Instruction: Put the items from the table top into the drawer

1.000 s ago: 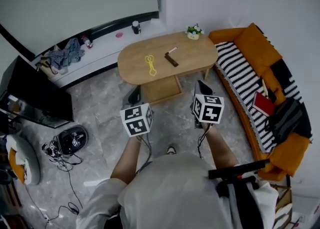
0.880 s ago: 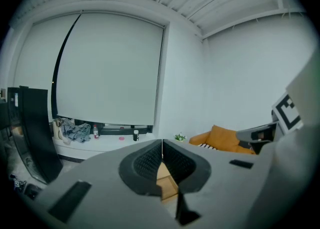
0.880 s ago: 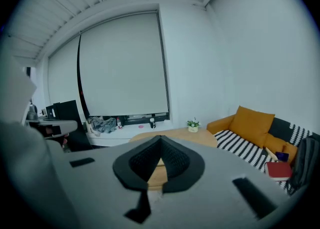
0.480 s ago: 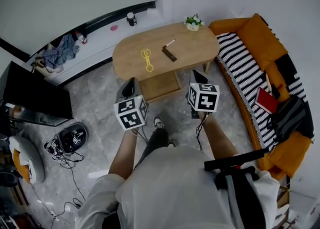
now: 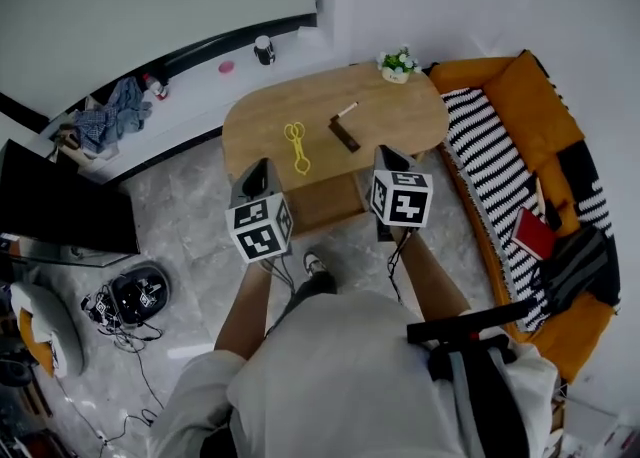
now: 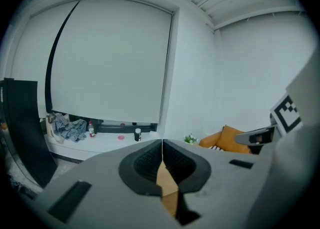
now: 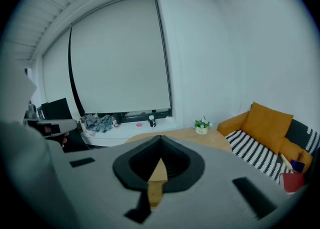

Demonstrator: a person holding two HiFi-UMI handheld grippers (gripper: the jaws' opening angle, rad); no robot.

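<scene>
Lying on the oval light-wood coffee table (image 5: 405,124), a yellow looped scissor-shaped item (image 5: 296,146) runs lengthwise away from the person, and a dark brown flat bar (image 5: 344,133) sits slantwise just right of it, with a thin pale stick (image 5: 347,108) beyond. Both items are ahead of the fingertips and apart from them. The yellow item is nearer the left gripper (image 5: 260,168) and the bar nearer the right gripper (image 5: 384,156), so each side probably reaches forward and slightly inward. Both pairs of jaws are pressed together with nothing between them. A wooden box under the table (image 5: 320,184) may be the drawer. No brand or writing is legible; the cubes carry only black-and-white square markers.
</scene>
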